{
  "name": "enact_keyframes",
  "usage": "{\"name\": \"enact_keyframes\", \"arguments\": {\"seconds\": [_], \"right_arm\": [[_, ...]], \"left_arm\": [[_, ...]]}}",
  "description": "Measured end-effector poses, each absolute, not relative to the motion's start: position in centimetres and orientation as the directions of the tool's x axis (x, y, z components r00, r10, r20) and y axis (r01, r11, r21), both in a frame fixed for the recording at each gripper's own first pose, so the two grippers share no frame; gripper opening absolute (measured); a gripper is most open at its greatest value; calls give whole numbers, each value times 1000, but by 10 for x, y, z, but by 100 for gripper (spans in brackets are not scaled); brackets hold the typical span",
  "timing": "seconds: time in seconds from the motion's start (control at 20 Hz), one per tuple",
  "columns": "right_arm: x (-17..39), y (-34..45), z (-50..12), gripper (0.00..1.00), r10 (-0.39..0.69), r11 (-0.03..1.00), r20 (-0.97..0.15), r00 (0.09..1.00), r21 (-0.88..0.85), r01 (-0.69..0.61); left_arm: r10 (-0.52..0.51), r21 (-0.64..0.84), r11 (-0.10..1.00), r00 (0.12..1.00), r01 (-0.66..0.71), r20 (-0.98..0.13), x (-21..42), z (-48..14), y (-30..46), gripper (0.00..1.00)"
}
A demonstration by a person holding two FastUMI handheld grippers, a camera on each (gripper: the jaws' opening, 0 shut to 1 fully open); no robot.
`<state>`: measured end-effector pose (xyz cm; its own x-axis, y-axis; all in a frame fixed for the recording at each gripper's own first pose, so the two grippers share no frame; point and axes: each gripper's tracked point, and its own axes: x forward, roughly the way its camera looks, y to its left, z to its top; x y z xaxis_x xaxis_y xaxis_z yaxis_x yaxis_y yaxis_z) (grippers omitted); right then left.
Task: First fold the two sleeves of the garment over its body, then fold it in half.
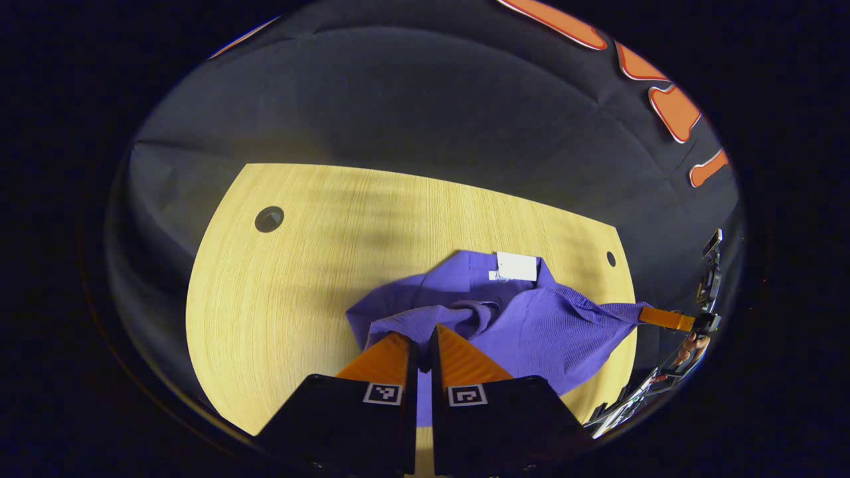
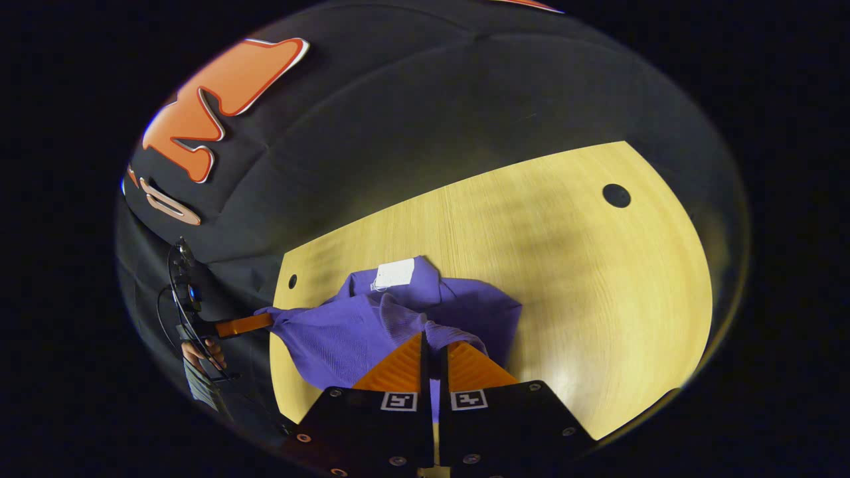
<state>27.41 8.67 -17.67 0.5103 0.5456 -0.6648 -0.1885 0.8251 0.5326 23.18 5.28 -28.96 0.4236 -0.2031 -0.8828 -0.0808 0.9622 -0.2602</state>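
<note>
The left gripper [image 1: 424, 332] has its jaws drawn narrow, pinching a fold of the purple garment [image 1: 531, 325] between them; cloth shows in the thin gap and bunches at the tips. In the right gripper view, the right gripper [image 2: 433, 340] likewise has its jaws nearly together and clamped on a bunched part of the same garment, which rises in a ridge to its tips.

In the left gripper view the right gripper shows farther off at the right edge, its fingers [image 1: 664, 318] gripping a stretched corner of the fabric, with a hand [image 1: 694, 345] behind it. In the right gripper view the left gripper's fingers [image 2: 242, 325] show at the left, holding a drawn-out corner, again with a hand [image 2: 202, 355] behind.

The garment lies crumpled on the wooden desk [image 1: 299, 265] near its near edge, pulled taut between the two grips and partly lifted. A white tag [image 1: 516, 266] lies on the fabric at the far side. The desk has a round dark hole [image 1: 269, 219] at a far corner and a smaller hole [image 1: 611, 259] at the other.
</note>
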Motion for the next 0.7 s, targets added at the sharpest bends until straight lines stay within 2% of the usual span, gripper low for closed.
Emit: {"name": "enact_keyframes", "arguments": {"seconds": [0.25, 0.35, 0.45, 0.5, 0.55, 0.6, 0.7], "right_arm": [[306, 92, -174, 7, 566, 786, -624, 540, 606, -124], [315, 93, -171, 10, 568, 776, -613, 550, 621, -110], [323, 95, -167, 12, 570, 768, -596, 566, 631, -108], [324, 92, -166, 18, 558, 773, -600, 573, 627, -96], [325, 89, -165, 36, 548, 777, -600, 583, 624, -89], [328, 88, -161, 40, 539, 778, -593, 597, 622, -85], [328, 82, -153, 44, 517, 787, -584, 627, 612, -79]], "left_arm": [[-138, -222, 968, 490, -118, -861, 255, -296, 64, 13], [-51, -136, 983, 535, -121, -843, 271, -291, 82, 18], [-7, -100, 987, 581, -128, -814, 283, -278, 95, 25], [-3, -96, 988, 600, -124, -800, 284, -267, 96, 25], [1, -93, 988, 610, -123, -792, 285, -261, 94, 25], [-7, -105, 987, 621, -121, -784, 287, -256, 90, 27], [-31, -135, 984, 641, -114, -767, 288, -256, 74, 48]]}}
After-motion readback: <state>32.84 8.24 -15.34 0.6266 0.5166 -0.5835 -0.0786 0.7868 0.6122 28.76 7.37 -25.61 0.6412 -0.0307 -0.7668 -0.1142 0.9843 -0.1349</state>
